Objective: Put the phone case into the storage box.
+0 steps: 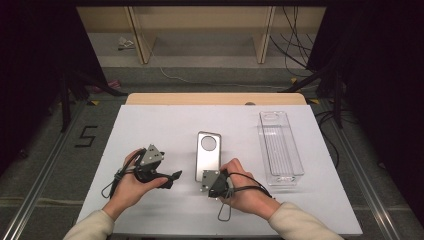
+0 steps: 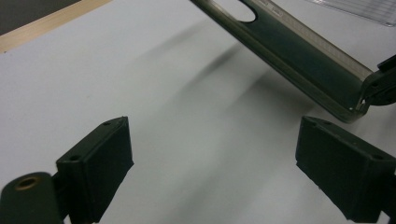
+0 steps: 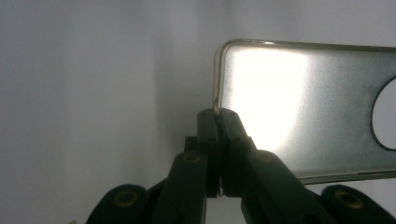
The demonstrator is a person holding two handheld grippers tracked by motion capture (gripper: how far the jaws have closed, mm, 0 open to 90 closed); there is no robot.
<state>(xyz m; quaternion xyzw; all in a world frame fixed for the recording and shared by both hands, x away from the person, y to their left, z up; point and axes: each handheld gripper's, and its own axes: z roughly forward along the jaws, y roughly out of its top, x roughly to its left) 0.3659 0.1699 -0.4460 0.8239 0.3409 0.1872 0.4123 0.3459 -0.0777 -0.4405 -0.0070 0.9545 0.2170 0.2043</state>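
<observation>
The right gripper (image 1: 216, 186) is clamped on the near edge of the translucent grey phone case (image 1: 208, 155), raised off the white table (image 1: 150, 125); the left gripper (image 1: 172, 177) stands wide open, empty; placement evidently remains.

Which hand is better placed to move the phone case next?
The right: the right gripper is shut on the phone case at its near edge. The left gripper stands open beside it, holding nothing.

White tabletop (image 1: 150, 125) with wooden far edge. Grey floor (image 1: 210, 75) beyond; light wooden shelving (image 1: 200, 30) at back, cables (image 1: 292, 45) trailing right. Dark curtains both sides. Floor marking "5" (image 1: 86, 136) left.
</observation>
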